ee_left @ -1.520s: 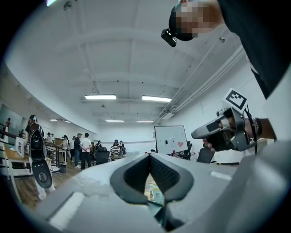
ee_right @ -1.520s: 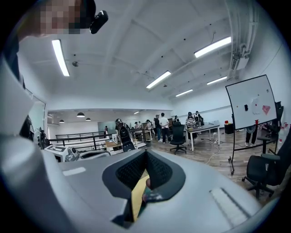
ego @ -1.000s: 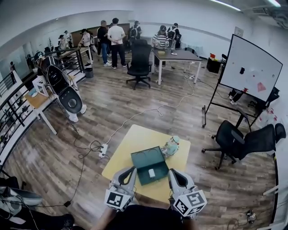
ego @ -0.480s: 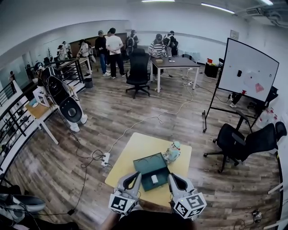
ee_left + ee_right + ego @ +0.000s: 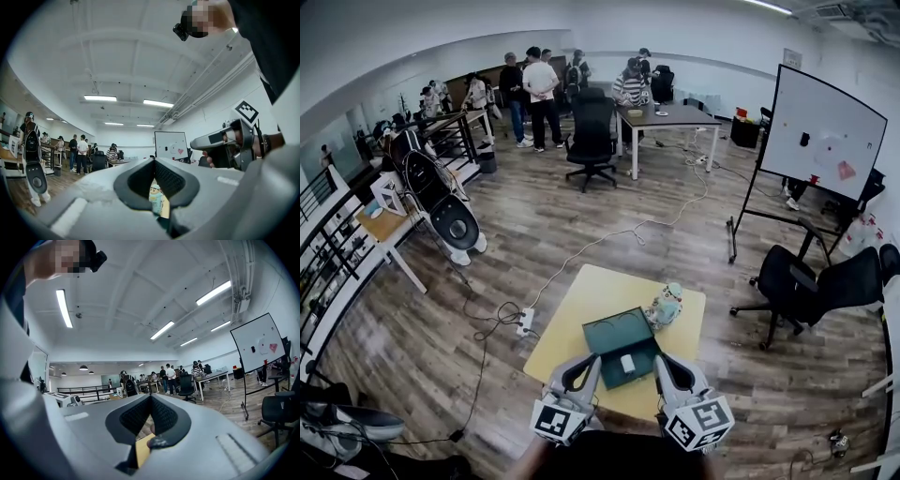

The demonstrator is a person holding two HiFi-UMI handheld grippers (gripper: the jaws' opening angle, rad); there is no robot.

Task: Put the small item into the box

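Note:
An open dark green box (image 5: 617, 339) lies on the yellow table (image 5: 581, 305). A small white item (image 5: 627, 364) rests inside it, near the front wall. My left gripper (image 5: 590, 363) is held at the box's near left corner and my right gripper (image 5: 662, 362) at its near right corner. Both are shut and empty, raised and pointing out over the table. In the left gripper view the jaws (image 5: 154, 159) meet at the tip, and a pale toy figure (image 5: 156, 197) shows through the gap below. The right gripper's jaws (image 5: 150, 396) also meet.
The toy figure (image 5: 666, 305) stands on the table just beyond the box's far right corner. A black office chair (image 5: 811, 286) is to the right. A power strip (image 5: 525, 322) and cables lie on the wooden floor to the left. People stand at the far desks (image 5: 670, 114).
The head view has drifted a little, so the table sits slightly further right. Both grippers stay shut at the box's near edge, and the left one has edged closer to the box.

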